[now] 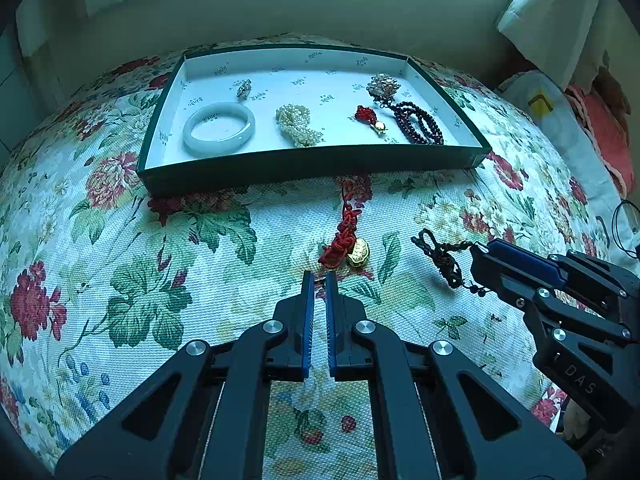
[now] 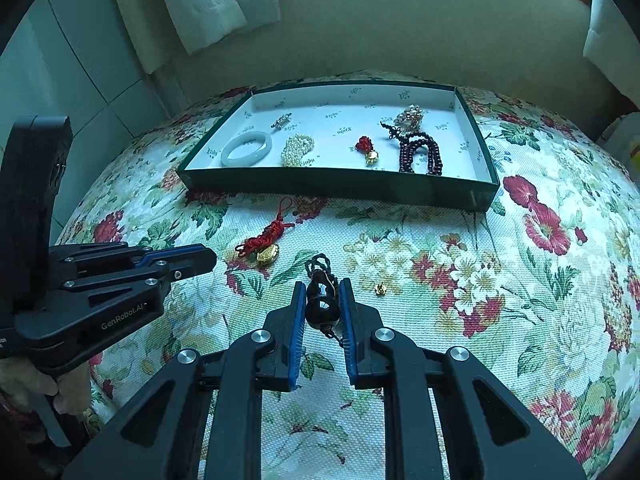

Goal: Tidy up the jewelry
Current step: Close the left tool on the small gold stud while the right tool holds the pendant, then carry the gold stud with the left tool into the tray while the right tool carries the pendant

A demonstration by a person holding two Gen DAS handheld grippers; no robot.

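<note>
right claw (image 2: 322, 300) pinching glossy black gourd pendant (image 2: 321, 303) | left claw (image 1: 319, 286) pressed together, empty

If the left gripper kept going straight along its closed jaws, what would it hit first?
Most likely the red knotted charm with the gold piece, lying on the flowered cloth just beyond the left gripper. Depth is uncertain; it might meet the cloth first.

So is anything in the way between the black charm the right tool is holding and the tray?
Nothing visible blocks it. The right tool holds the black gourd charm; only bare flowered cloth lies ahead, up to the tray's low front wall. The red knot charm lies off to the left.
</note>
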